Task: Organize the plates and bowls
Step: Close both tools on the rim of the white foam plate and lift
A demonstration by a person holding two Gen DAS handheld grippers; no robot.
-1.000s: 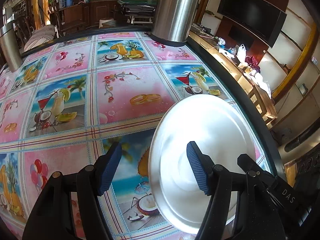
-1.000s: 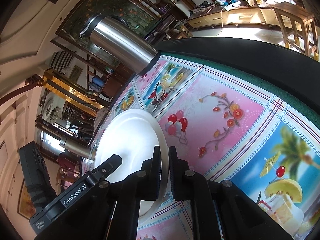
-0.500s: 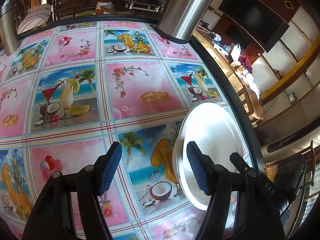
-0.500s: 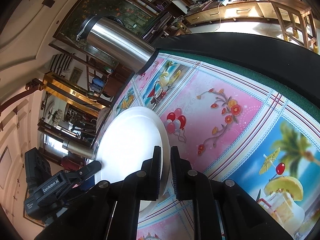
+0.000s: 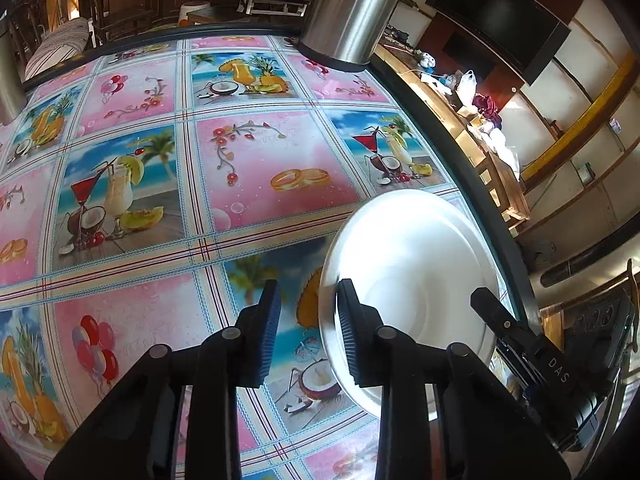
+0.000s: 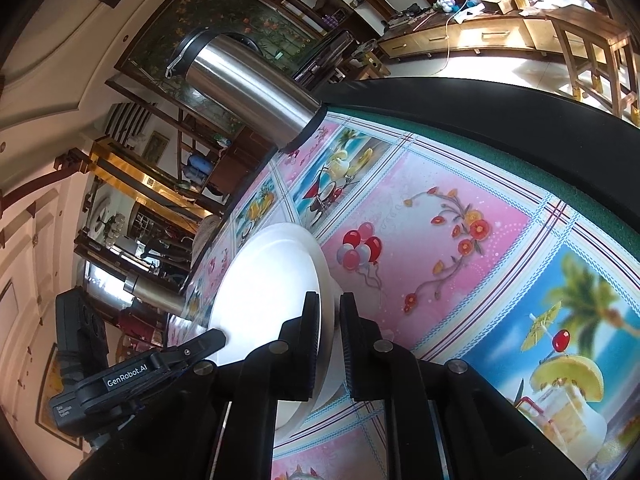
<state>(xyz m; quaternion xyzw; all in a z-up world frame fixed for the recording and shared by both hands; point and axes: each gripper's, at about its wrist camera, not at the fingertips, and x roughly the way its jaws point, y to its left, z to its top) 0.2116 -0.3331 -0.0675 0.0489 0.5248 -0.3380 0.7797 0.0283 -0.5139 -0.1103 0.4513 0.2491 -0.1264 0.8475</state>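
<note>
A white plate [image 6: 268, 280] is clamped by its rim between the fingers of my right gripper [image 6: 330, 340] and is held tilted over the tablecloth. The same plate [image 5: 412, 272] shows in the left wrist view at the right, near the table's right edge. My left gripper [image 5: 306, 332] hangs over the tablecloth just left of the plate. Its jaws stand partly closed with a gap between them and nothing in it. Its right finger [image 5: 350, 340] overlaps the plate's left rim in the view. The right gripper's body [image 5: 532, 356] shows behind the plate.
A tall steel flask [image 5: 348, 8] stands at the table's far edge; it also shows in the right wrist view [image 6: 248, 92]. A second steel vessel [image 5: 10, 80] stands at the far left. The table's dark rim [image 5: 472, 152] runs along the right, with a wooden sideboard [image 5: 480, 136] beyond.
My left gripper's jaws have narrowed a lot from wide open. The plate in the right gripper has shifted a little against the tablecloth.
</note>
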